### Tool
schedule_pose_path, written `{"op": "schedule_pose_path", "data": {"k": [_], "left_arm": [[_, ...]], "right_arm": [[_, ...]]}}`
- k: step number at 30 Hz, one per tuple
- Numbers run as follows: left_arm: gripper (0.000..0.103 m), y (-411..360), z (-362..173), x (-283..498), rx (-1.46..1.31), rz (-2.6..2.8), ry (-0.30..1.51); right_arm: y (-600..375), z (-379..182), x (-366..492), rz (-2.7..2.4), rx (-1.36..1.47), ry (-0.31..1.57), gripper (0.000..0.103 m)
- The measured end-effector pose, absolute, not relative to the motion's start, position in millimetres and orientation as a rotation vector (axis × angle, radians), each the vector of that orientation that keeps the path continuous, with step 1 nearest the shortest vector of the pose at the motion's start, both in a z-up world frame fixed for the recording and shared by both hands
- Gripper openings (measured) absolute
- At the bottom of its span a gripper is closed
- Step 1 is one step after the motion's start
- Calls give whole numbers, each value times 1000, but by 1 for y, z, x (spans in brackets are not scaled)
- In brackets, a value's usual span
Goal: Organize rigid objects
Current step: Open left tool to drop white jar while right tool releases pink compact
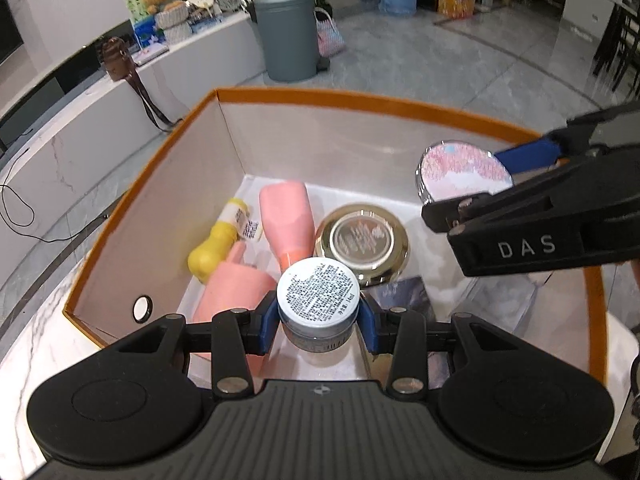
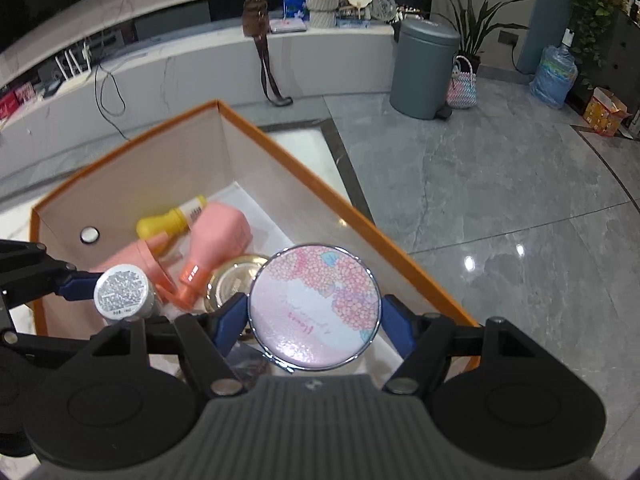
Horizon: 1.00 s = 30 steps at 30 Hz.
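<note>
Currently the left gripper [image 1: 318,318] is clamped on a small round jar [image 1: 318,294] at lower centre of the left wrist view, above the orange-rimmed box [image 1: 340,98]. The right gripper [image 2: 314,320] clasps a flat floral compact [image 2: 314,306] by its rim, centre of the right wrist view. Both items appear light, rigid and smooth-sided, so slippage is likely; grip across the widest diameter. The compact may hold a mirror: treat as fragile.

Your two wrist cameras both look steeply down, close over the orange box [image 1: 224,94] [image 2: 218,105]; each also catches the other's jaws and the bin [image 1: 286,36] [image 2: 424,68].
</note>
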<state>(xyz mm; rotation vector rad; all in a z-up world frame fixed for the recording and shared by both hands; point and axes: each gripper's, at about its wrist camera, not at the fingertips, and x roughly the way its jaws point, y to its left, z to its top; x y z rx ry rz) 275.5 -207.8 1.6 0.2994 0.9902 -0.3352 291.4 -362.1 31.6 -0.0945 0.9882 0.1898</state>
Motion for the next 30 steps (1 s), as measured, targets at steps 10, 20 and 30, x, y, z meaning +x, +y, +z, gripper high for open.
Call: {"op": "schedule_pose_path", "data": {"k": [10, 20, 30], "left_arm": [[46, -215, -13, 282, 354, -327, 1062], [46, -219, -17, 285, 355, -327, 1081], [56, -216, -15, 287, 339, -322, 1073]], "right_arm": [[-354, 10, 303, 177, -135, 1043, 71], [-352, 3, 308, 165, -146, 1058, 71], [-348, 0, 310, 157, -154, 1071, 72]]}}
